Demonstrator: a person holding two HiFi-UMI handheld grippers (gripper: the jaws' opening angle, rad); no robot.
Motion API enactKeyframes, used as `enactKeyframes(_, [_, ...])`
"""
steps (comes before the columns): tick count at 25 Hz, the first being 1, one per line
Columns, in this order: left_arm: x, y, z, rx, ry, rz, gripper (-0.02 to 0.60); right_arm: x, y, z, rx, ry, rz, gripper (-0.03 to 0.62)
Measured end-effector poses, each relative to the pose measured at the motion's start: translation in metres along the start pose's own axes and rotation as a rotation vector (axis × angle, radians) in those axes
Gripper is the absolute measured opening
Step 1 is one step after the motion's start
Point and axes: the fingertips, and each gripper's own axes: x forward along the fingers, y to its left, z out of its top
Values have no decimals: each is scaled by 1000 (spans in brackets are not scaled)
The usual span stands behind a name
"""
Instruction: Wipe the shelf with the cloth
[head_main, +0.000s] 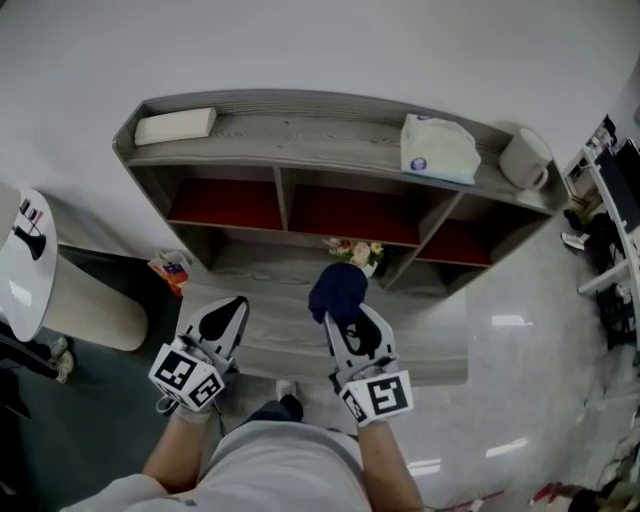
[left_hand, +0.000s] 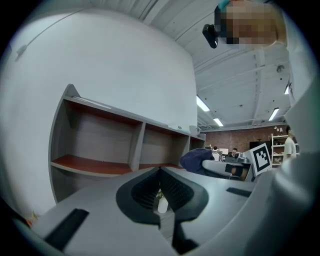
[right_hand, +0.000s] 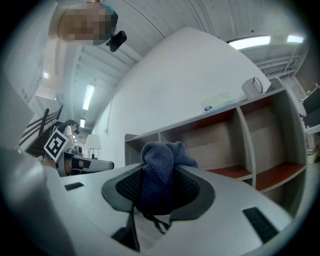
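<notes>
**Item:** soft dark blue terry cloth (head_main: 338, 288), bunched. It is pinched between the pads of the right hand-held gripper (head_main: 347, 322) and held in front of the low grey wooden shelf unit with red-brown compartment floors (head_main: 300, 135), apart from it.

**Handling, as judged:** light, limp and compressible, not fragile and not slippery. Hold is best taken at the bunched middle, with a loose lobe left proud of the tips as the wiping face.

**Left hand-held gripper (head_main: 225, 315):** jaws pressed together at the tips, nothing held.

**Views:**
- The top board is seen from above in the head view only. On it are listed a white rectangular box (head_main: 175, 125), a white packet (head_main: 438, 148) and a white mug (head_main: 525, 160).
- The pinch on the cloth is shown close in the right gripper view only.
- A small white vase (left_hand: 162, 204) is glimpsed beyond the jaws in the left gripper view.
</notes>
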Motion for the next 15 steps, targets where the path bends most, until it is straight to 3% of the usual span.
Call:
enactKeyframes(7, [17,45,8,-5,5,-61,15,53,-7,5,-1,-12,-35,144])
enactKeyframes(15, [26,65,18,11,1,-93,15,100,-14,21,155,-95,23,143])
